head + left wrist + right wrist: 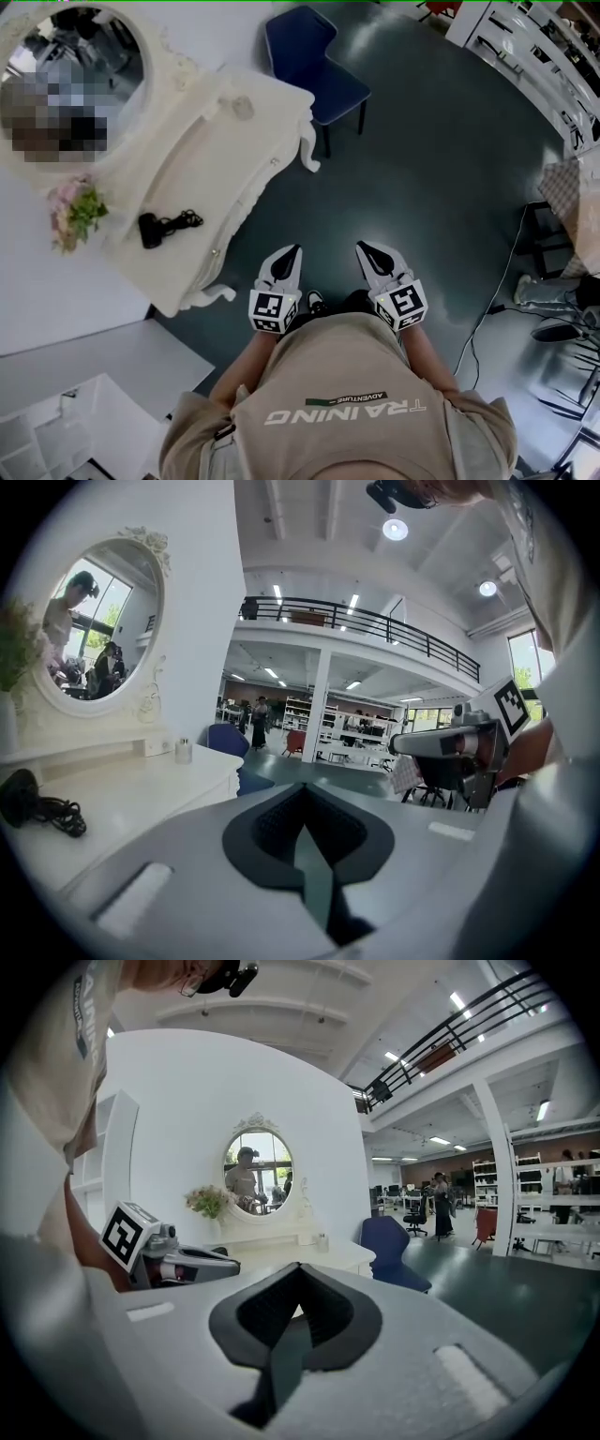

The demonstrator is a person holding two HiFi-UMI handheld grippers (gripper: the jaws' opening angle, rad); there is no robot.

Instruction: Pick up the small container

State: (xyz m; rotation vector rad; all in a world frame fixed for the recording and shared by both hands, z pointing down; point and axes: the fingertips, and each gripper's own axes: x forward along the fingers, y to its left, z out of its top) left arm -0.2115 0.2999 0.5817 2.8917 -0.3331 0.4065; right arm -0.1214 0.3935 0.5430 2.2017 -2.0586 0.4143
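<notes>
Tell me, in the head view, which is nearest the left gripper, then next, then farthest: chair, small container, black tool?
1. Black tool, on the table's near end, left of the left gripper.
2. Small container, at the table's far end.
3. Chair, on the floor past the table.

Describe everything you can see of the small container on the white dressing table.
The small container is a short, pale cylinder, round from above, with what looks like a slightly darker cap. It is too small to tell its material. It stands upright and alone near the far end of the white dressing table, the end closest to the blue chair. Only the tabletop touches it.
</notes>
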